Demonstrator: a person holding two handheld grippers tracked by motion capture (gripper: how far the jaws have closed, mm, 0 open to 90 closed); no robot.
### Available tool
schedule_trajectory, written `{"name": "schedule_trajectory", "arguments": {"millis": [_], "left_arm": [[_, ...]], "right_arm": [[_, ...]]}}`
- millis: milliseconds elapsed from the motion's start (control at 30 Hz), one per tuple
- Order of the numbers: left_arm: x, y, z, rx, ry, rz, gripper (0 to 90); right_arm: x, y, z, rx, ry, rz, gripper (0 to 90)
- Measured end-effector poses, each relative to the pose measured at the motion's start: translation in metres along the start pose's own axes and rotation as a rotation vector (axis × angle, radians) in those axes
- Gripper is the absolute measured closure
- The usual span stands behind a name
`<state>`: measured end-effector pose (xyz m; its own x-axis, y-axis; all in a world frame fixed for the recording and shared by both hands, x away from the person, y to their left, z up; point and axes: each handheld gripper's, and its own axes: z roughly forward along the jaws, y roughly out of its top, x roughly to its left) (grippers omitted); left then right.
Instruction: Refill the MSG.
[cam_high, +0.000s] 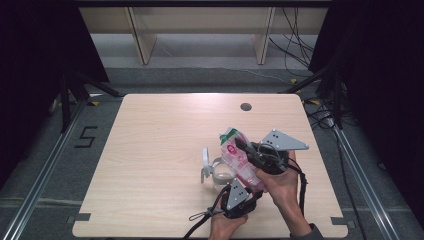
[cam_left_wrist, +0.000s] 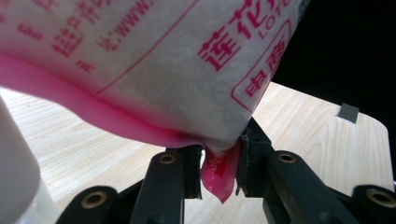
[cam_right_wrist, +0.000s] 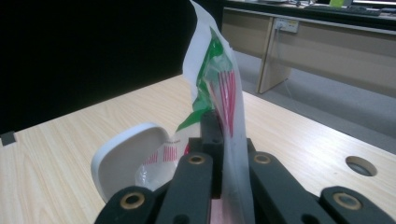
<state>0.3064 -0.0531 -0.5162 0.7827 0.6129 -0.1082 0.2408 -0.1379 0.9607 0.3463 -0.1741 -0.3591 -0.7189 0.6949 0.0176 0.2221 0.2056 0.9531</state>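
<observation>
Our left gripper (cam_left_wrist: 219, 163) has its jaws pinched on the pink bottom corner of the plastic bag (cam_left_wrist: 154, 60), and our right gripper (cam_right_wrist: 224, 140) is clamped flat on the bag's thin upper edge, near the green printed top. Between them we hold the bag off the table (cam_high: 150, 150), tilted from near-centre up toward the far right, just right of a white lidded container (cam_high: 216, 170) whose lid stands open.

What worries us is the left hold: only a small tab of film sits between those pads, so a pull apart or a twist could slip it free and let the bag swing down. If the bag tips toward the container unevenly, its contents may miss the opening, and a swinging bag could knock that light container over.

The bag is white and pink, soft, with red printed characters.
</observation>
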Motion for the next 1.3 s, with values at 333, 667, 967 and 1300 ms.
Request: {"name": "schedule_trajectory", "arguments": {"millis": [333,667,967,1300], "left_arm": [[0.001,0.0,0.001,-0.011,0.001,-0.003,74.4],[0.0,0.001,0.004,-0.017,-0.004,-0.009,74.6],[-0.002,0.001,0.008,-0.018,-0.008,-0.013,74.9],[-0.003,0.001,0.012,-0.028,-0.011,-0.01,75.1]], "right_arm": [[0.003,0.002,0.012,0.002,-0.01,-0.059,90.0],[0.003,0.002,0.014,0.0,-0.004,-0.047,90.0],[0.005,0.002,0.02,0.024,-0.035,-0.093,90.0],[0.007,0.002,0.023,0.046,-0.028,-0.09,90.0]]}}
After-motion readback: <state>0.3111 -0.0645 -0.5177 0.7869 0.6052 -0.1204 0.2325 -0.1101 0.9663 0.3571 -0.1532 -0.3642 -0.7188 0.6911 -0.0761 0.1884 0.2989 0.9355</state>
